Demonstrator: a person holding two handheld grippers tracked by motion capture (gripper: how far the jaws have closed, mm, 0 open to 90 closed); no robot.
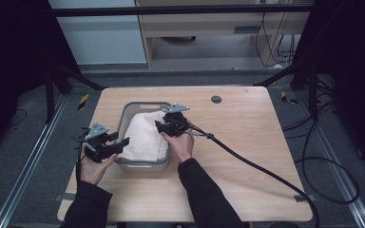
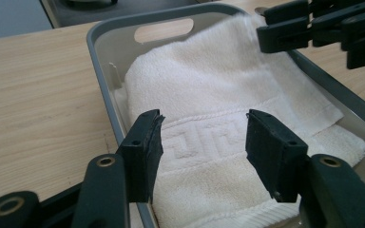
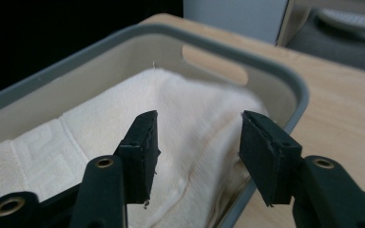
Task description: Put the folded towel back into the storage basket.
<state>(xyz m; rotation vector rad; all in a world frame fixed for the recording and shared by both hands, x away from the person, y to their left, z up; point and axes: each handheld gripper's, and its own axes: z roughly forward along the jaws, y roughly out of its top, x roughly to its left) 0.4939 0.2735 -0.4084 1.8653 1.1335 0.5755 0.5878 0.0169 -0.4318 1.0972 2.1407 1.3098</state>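
So there's a wooden desk [image 1: 247,156] mid-frame with a grey bin [image 1: 124,114] left of center, and a folded white towel [image 1: 145,137] lying inside it. The left gripper [image 1: 123,142] at the bin's left rim and the right gripper [image 1: 159,126] at its right both have jaws spread, pinching nothing.

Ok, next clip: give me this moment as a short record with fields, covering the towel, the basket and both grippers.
work in hand: folded towel placed in a basket
towel: white, folded, lying inside the basket, patterned band facing up
basket: grey, rectangular, handle cut-outs in its end walls, on the wooden table
left gripper: jaws apart over the near end of the towel, nothing pinched
right gripper: jaws apart above the towel by the basket's rim, nothing pinched
towel status: released, not held by either gripper
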